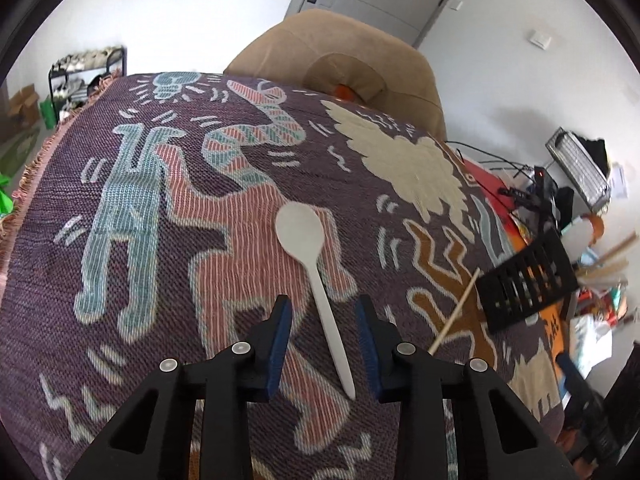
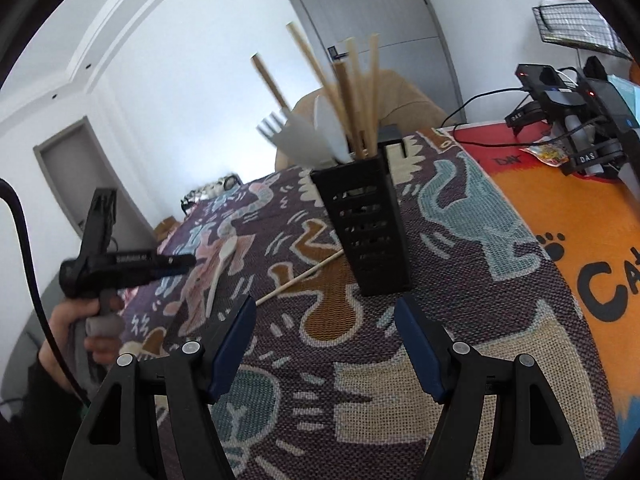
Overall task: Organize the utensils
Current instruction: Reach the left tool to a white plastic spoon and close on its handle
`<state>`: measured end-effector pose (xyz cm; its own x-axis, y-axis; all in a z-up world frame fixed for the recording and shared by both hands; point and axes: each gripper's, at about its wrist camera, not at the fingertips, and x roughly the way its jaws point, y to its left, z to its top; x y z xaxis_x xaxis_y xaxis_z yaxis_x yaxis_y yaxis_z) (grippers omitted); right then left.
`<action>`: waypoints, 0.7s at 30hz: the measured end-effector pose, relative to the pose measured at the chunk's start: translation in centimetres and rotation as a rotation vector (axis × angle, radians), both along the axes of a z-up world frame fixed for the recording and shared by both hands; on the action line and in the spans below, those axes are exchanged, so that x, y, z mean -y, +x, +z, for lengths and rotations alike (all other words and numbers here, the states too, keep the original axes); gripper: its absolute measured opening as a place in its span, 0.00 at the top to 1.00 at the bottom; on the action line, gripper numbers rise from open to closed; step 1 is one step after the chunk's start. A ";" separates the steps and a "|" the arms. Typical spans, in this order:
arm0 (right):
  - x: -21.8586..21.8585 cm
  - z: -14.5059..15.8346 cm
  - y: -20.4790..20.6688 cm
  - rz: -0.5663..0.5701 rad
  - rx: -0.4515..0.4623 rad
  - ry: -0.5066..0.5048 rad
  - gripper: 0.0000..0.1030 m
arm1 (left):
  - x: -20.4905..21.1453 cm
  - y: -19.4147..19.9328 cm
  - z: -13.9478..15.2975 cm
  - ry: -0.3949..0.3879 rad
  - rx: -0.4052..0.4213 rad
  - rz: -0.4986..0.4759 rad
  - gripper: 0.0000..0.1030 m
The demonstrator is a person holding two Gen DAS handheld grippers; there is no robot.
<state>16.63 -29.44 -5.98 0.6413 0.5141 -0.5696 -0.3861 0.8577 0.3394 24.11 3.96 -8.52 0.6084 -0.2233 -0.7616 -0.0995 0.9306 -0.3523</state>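
Observation:
A white plastic spoon (image 1: 316,276) lies on the patterned blanket, bowl away from me; it also shows in the right wrist view (image 2: 219,264). My left gripper (image 1: 323,312) is open, its jaws on either side of the spoon's handle, just above it. A single wooden chopstick (image 1: 456,307) lies to the right of the spoon, also seen in the right wrist view (image 2: 300,278). A black slotted utensil holder (image 2: 366,220) stands upright holding several chopsticks, a white fork and a white spoon. My right gripper (image 2: 326,320) is open and empty, in front of the holder.
The patterned woven blanket (image 1: 160,220) covers the table. A tan chair (image 1: 340,56) stands behind it. An orange mat (image 2: 580,248) lies to the right, with black chargers and cables (image 2: 568,96) beyond. The holder shows at the right in the left wrist view (image 1: 528,280).

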 end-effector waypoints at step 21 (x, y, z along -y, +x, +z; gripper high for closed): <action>-3.0 -0.4 0.5 -0.040 -0.035 -0.128 0.32 | -1.8 7.9 -2.7 0.039 -0.171 0.039 0.83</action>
